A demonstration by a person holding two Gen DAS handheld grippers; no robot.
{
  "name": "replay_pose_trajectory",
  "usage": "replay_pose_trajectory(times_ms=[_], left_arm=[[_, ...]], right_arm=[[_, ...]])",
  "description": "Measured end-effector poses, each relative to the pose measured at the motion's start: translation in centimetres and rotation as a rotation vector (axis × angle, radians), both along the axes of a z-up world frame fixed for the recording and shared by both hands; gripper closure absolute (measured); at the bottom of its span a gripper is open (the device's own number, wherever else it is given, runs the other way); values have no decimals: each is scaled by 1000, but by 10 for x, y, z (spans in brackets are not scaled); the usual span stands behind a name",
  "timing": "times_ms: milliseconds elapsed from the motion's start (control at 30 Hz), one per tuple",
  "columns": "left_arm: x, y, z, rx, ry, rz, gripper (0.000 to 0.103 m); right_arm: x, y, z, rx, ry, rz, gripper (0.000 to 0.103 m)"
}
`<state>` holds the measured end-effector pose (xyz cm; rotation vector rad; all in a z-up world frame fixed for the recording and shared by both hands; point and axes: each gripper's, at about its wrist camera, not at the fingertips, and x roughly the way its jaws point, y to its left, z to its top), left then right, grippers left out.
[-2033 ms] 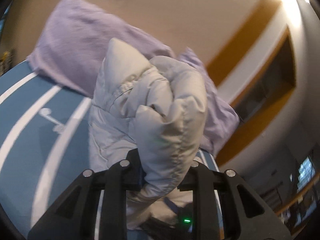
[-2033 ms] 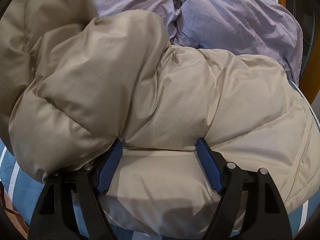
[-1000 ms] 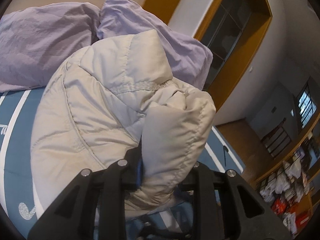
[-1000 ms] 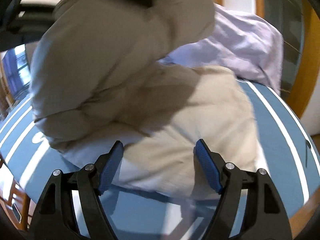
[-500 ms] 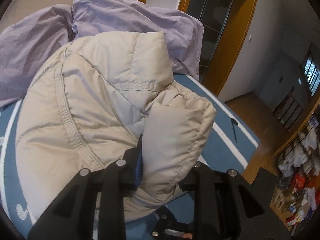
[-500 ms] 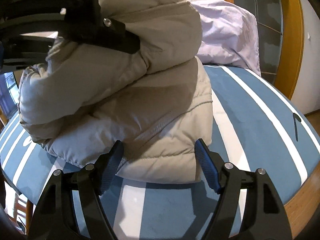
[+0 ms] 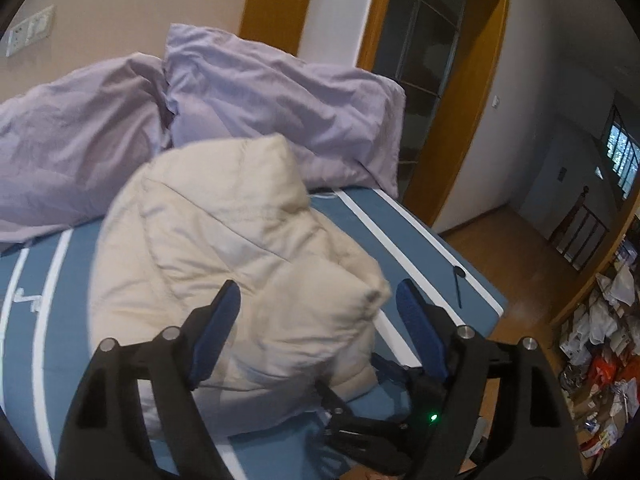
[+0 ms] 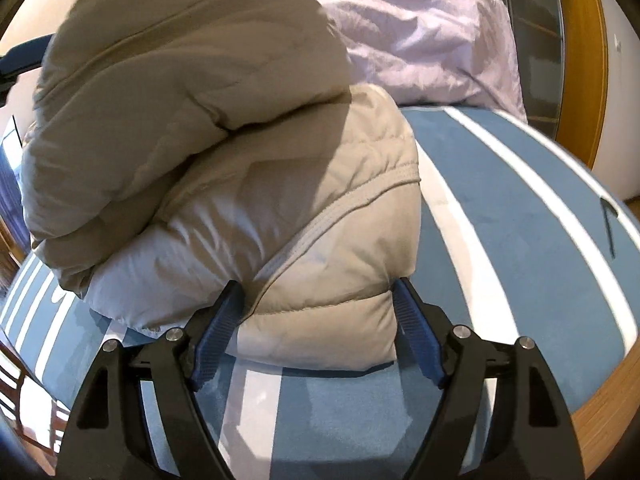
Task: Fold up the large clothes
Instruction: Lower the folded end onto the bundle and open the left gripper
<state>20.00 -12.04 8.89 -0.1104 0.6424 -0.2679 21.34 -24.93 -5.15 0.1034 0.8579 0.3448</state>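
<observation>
A puffy beige jacket lies bunched and folded over on the blue, white-striped bed. My left gripper hovers just above the top fold. Its jaws are opening wide and the blurred fold below them is not pinched. In the right wrist view the jacket is a two-layer heap. My right gripper stands wide, still opening slightly, with the lower layer's near corner between its pads. A blue pad of the left gripper shows at the far left.
Two lilac pillows lean at the head of the bed, just behind the jacket. A small dark object lies by the bed's right edge. Beyond are a wooden door frame, wood floor and cluttered shelves.
The left gripper has let go of the jacket fold and drawn back, and the fold has dropped onto the heap. The right gripper has closed in on the jacket's near corner.
</observation>
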Motion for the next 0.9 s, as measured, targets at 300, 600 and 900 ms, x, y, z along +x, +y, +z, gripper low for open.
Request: replay_pose_trajectory(times_ms=[300, 600, 900], left_arm=[[7, 48, 4, 33, 12, 140, 23], [22, 87, -16, 86, 61, 264, 23], [31, 82, -53, 79, 121, 251, 24]], right_arm=[[6, -2, -5, 13, 25, -6, 24], [7, -4, -6, 14, 25, -3, 24], [8, -9, -5, 28, 31, -3, 24]])
